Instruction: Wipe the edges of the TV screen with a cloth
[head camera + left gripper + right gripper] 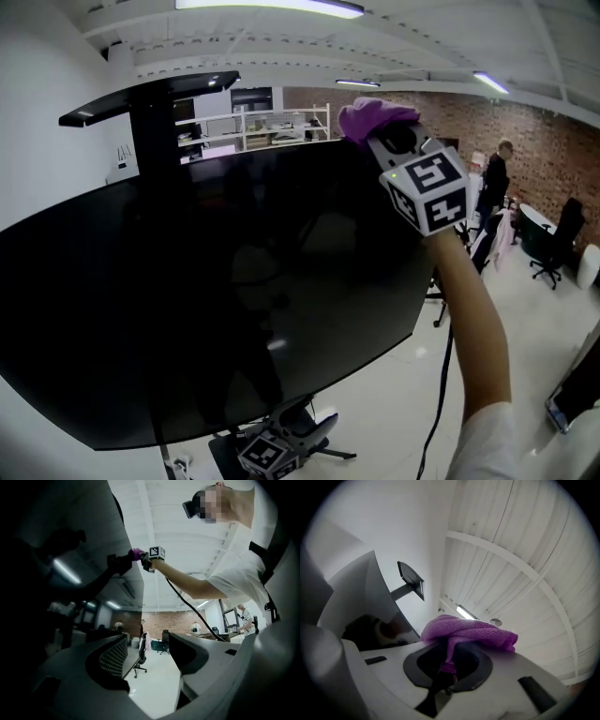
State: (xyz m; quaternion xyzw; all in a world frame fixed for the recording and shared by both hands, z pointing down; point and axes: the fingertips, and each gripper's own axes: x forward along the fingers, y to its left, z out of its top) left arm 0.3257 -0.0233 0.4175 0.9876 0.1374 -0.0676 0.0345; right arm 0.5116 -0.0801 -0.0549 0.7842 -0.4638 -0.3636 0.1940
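1. Right gripper: jaws clenched on a purple cloth. A fold is pinched between them and the rest is bunched over the jaw tips.
2. Head view: right gripper raised high on an outstretched arm, marker cube facing the camera.
3. Cloth sits at the top edge of the TV, toward its right end. It looks to be pressed against the edge; actual contact is hard to confirm.
4. TV: big dark glossy screen that fills most of the head view and carries dim reflections of the room.
5. Left gripper: jaws released and well apart, with only floor and distant room between them. It is held low, below the TV's bottom edge, and pointed upward.
6. Black stand with a flat top shelf rises behind the TV on the left.
7. Background right: brick wall, a standing person, a dark chair.
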